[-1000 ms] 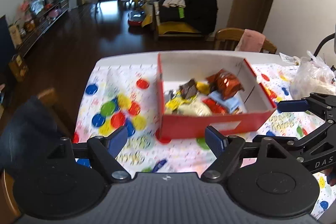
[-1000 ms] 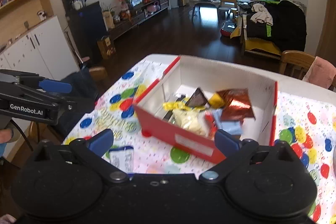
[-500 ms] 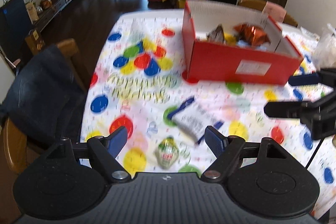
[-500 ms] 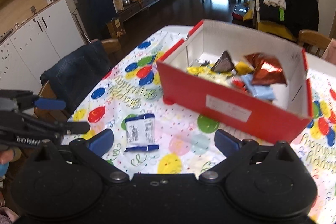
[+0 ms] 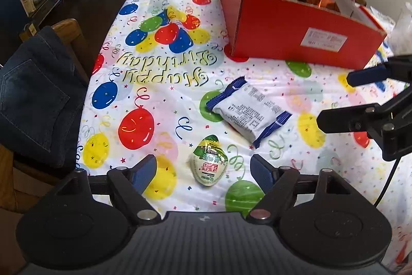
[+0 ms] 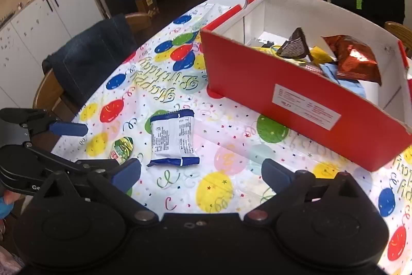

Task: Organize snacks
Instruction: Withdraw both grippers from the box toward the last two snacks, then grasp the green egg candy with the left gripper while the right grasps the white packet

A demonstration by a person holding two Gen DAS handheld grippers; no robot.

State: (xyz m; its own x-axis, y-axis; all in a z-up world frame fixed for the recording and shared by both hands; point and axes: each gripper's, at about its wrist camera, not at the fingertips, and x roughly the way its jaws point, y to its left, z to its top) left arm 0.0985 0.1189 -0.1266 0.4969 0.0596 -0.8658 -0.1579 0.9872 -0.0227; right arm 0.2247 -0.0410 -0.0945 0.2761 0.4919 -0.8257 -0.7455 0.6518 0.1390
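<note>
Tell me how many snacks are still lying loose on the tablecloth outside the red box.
2. A white and blue packet lies in front of the red box, and a small green egg-shaped snack sits nearer the left hand-held gripper. More could be hidden behind the box.

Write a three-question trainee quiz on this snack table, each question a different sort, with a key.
1. True or false: the white packet with blue ends already lies inside the red box.
2. Multiple choice: what lies on the tablecloth between the left gripper jaws in its own view? A) a copper foil bag B) the small green-topped jelly cup C) nothing
3. Fill in: the jaws of both the left gripper and the right gripper are ____.

Key: 1 false, it lies on the tablecloth in front of the box. 2 B, untouched. 3 open, holding nothing.
</note>
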